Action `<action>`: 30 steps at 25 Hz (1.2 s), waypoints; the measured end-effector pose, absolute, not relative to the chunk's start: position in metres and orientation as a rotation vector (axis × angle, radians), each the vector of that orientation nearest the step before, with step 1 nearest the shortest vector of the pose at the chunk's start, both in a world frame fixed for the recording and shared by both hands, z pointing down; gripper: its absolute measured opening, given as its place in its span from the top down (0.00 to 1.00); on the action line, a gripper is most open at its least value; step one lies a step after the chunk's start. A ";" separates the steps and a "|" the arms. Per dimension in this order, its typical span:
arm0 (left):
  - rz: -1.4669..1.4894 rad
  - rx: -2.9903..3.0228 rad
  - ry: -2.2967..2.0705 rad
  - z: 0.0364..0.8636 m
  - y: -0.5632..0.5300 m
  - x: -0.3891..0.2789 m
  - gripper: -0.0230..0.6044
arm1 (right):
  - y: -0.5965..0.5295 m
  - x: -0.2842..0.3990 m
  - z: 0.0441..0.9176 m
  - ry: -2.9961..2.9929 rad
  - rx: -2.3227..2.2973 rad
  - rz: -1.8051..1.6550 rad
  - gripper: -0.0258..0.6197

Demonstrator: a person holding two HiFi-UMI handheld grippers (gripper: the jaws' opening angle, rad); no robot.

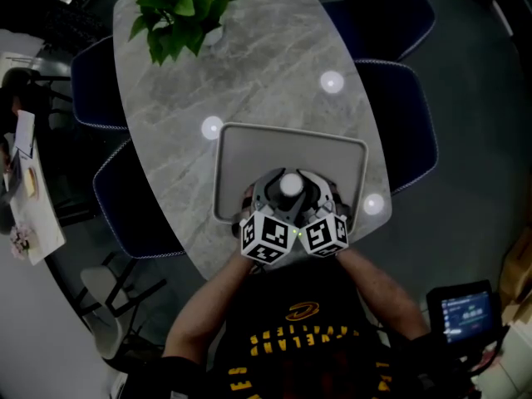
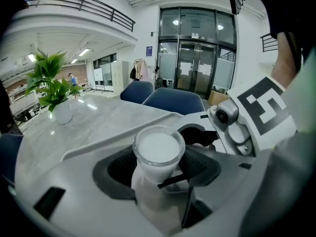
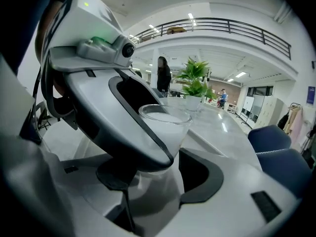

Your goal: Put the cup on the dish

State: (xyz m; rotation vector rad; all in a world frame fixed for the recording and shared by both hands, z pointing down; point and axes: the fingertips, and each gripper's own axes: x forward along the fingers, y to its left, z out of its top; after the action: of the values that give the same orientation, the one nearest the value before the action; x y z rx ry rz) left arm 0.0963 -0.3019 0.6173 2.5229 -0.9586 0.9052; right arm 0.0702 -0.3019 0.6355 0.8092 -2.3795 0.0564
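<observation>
We see the cup (image 1: 291,184) standing upright, its long axis straight up and down and its open mouth facing up toward the head camera. It is clear glass and looks white inside. It sits over the near half of the dish (image 1: 249,152), about midway between the dish's left and right rims. We cannot tell whether its base touches the dish or hangs just above it.

The left gripper (image 1: 276,196) and the right gripper (image 1: 309,196) come in side by side from the near edge, and their marker cubes almost touch. In the left gripper view the jaws are closed against the cup's sides, with the dark pads hugging it below the lip. In the right gripper view the cup stands between that gripper's jaws as well, gripped low on its wall. The left gripper's jaw crosses in front and hides part of the glass.

The dish is a flat grey rectangle with a raised rim and rounded corners. Its near rim lies close to the near edge of the counter (image 1: 274,56). Beyond the cup we have bare dish floor all the way to the far rim, and more on both sides. Past the dish the marbled counter runs open to a potted plant (image 1: 179,11) at its far end, well apart from the cup. Dark blue chairs (image 1: 399,115) stand close along both long edges of the counter.
</observation>
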 end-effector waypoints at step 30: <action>0.914 2.528 -0.954 0.629 -0.306 0.097 0.54 | -0.304 0.072 0.649 -2.318 0.768 0.040 0.56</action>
State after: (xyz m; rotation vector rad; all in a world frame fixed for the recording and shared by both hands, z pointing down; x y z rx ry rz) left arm 0.0974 -0.3056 0.6288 2.5284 -0.9541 0.9139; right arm 0.0720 -0.3044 0.6487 0.7681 -2.3180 0.0399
